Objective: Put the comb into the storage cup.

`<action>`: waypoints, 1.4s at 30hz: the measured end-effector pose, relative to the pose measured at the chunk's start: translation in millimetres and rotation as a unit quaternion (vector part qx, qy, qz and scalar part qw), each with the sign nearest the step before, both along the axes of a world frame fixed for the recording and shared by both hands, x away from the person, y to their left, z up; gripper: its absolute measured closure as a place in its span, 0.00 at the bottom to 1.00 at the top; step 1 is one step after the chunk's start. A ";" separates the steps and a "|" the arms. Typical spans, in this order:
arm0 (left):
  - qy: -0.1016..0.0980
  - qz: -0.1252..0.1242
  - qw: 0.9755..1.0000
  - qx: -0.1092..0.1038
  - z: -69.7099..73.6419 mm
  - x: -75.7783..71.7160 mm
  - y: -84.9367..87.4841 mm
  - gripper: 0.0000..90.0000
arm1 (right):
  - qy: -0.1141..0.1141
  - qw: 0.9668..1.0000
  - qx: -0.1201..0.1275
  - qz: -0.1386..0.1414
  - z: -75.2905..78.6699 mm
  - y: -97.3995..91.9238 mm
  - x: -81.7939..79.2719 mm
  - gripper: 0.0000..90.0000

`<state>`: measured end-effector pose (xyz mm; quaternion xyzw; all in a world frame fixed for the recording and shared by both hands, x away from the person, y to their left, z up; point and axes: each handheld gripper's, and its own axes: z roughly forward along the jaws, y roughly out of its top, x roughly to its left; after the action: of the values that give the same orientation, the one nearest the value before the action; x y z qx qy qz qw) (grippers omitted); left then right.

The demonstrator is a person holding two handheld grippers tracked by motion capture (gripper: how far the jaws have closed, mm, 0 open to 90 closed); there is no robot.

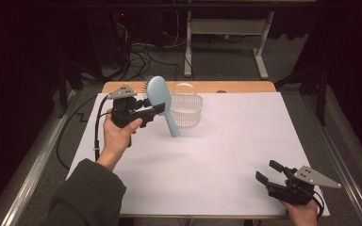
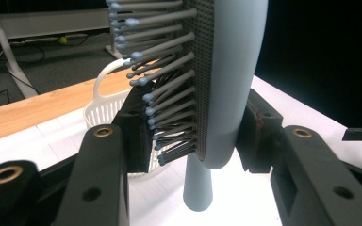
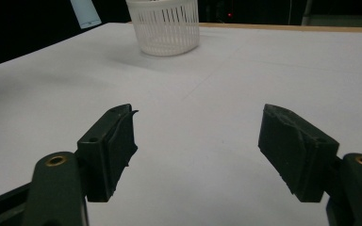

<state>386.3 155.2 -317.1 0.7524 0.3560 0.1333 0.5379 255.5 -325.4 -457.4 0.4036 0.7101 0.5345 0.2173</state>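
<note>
Step in hand: transport of the light-blue plastic paddle hairbrush (image 1: 160,100), judged to be on its way to the white slotted plastic basket with a hoop handle (image 1: 186,109).
Left gripper (image 1: 152,111): upper left of centre in the high view, held in the left hand (image 1: 118,133); jaws closed across the brush head, one pad on the bristle side, the other on the smooth back, as the left gripper view shows.
Hairbrush position: clear of the table, head uppermost, handle pointing down and to the right; in the high view the handle tip lies just beside the basket's left wall. Contact with the basket cannot be told.
Basket position: upper centre of the high view, standing on the white paper sheet (image 1: 207,160) near its far edge; appears empty.
Right gripper (image 1: 269,172): lower right of the high view, low over the sheet, well apart from the work; jaws wide apart with nothing between them.
Next move, as judged: carry the brush rightward over the basket rim, lower the handle inside, then part the jaws.
Obstruction: the raised hoop handle stands over the basket mouth; the brush looks longer than the basket is wide, so it will probably rest tilted against the rim.
Surroundings: wooden table edge (image 1: 245,86) beyond the sheet; cables and a white table frame (image 1: 226,28) on the dark floor at the top.
</note>
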 end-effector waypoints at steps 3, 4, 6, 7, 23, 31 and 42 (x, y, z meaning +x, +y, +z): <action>-0.002 0.000 1.000 -0.001 2.1 1.7 -1.2 0.60 | 0.000 1.000 0.000 0.001 -0.1 0.1 0.2 0.32; -0.002 0.001 1.000 -0.001 2.5 2.8 -1.5 0.60 | 0.000 1.000 -0.001 0.002 0.0 0.3 0.1 0.32; 0.000 0.003 1.000 -0.002 3.2 5.6 -2.5 0.60 | -0.002 1.000 -0.002 0.003 0.3 0.6 -0.2 0.32; 0.001 0.004 1.000 -0.003 3.5 7.2 -2.9 0.60 | -0.003 1.000 -0.003 0.001 0.4 0.7 -0.4 0.32; 0.001 0.008 1.000 -0.010 15.5 29.3 -15.9 0.60 | 0.000 1.000 0.001 -0.001 0.2 -0.2 -0.1 0.32; -0.002 0.016 1.000 -0.019 18.4 38.8 -24.4 0.60 | -0.002 1.000 0.000 0.001 0.4 0.6 -0.2 0.32; 0.002 0.028 0.999 -0.021 20.5 53.3 -32.2 0.60 | -0.002 1.000 0.003 0.000 0.5 0.2 -0.3 0.32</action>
<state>439.5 123.0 -296.6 0.7307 0.3808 0.1392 0.5492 255.1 -325.2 -457.0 0.4031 0.7078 0.5379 0.2174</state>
